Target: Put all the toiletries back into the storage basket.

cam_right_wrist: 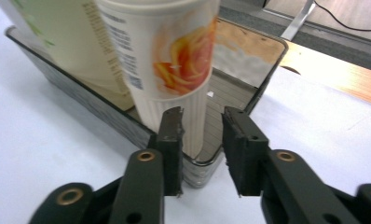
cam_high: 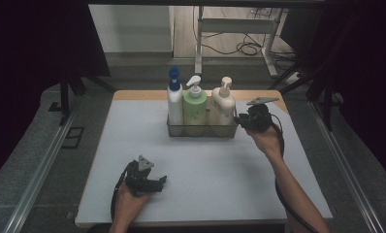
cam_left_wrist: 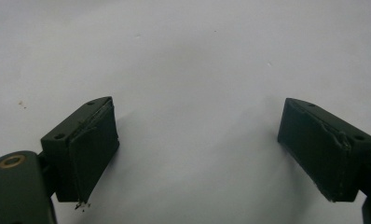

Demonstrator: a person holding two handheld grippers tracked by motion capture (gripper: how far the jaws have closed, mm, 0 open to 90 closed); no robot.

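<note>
High view: near the table's (cam_high: 133, 194) front edge, the left gripper (cam_high: 161, 181) rests on the white surface, jaws spread wide with nothing between them. Farther back, the right gripper (cam_right_wrist: 201, 140) has its jaws narrowed astride the clear caddy's (cam_right_wrist: 211, 163) corner rim, not visibly pinching it. The cream pump bottle (cam_right_wrist: 174, 70) stands just inside that corner.

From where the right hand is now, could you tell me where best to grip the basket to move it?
Take the basket by its short end wall at the near corner, where the right tool already straddles the rim. The thin upright wall suits a pinch, one jaw inside and one outside. The cream bottle stands close to that corner, so the inner jaw probably has little room.
</note>
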